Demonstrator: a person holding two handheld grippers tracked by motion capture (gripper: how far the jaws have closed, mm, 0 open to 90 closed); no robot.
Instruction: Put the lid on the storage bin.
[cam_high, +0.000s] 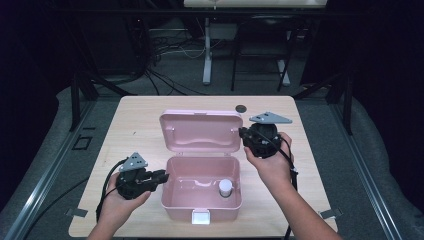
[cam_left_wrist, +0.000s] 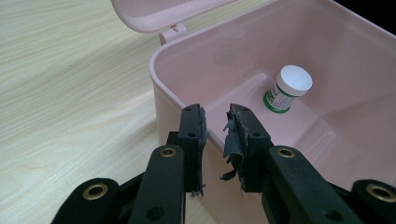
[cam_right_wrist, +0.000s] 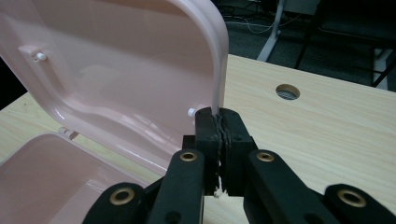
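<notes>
Pink box (cam_high: 202, 200) sitting open mid-table, right gripper (cam_right_wrist: 219, 122) pinching the raised lid (cam_high: 201, 131) edge, left gripper (cam_left_wrist: 217, 122) straddling the box's left wall, jaws apart, white-capped jar (cam_left_wrist: 286, 88) standing inside.

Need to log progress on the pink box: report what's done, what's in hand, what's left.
Done: the small white-capped bottle stands inside the pink box. In hand: the right gripper is shut on the edge of the raised lid, while the left gripper straddles the box's side wall, a gap showing between its pads. Left, probably: bringing the lid down and fastening the white latch.
</notes>
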